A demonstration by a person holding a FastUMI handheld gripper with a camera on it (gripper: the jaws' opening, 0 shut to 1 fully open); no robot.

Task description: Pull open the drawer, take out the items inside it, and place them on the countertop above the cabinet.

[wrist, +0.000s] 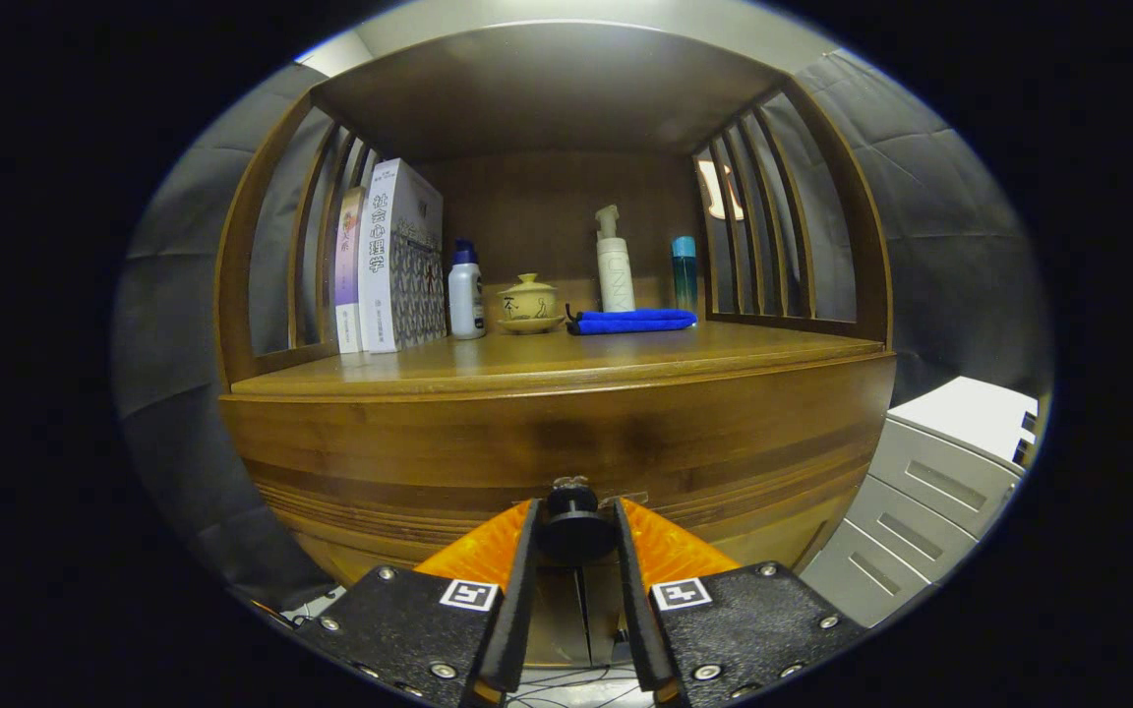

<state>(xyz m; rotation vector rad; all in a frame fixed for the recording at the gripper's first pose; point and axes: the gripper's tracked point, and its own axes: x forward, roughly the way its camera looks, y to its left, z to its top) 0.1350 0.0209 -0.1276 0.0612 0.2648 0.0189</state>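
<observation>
Seeing drawer (566, 452) closed, contents hidden from me; my gripper (574, 531) fingers clamped on its dark knob (574, 526), countertop (566, 359) just above.

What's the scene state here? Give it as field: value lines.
gripper: gripper fingers on either side of the drawer knob, appear shut on it
drawer: drawer front looks closed
countertop: books, white bottle with blue cap, lidded cup on saucer, pump bottle, teal bottle, folded blue cloth
beside cabinet: grey drawer unit
task stage: drawer not yet pulled
</observation>
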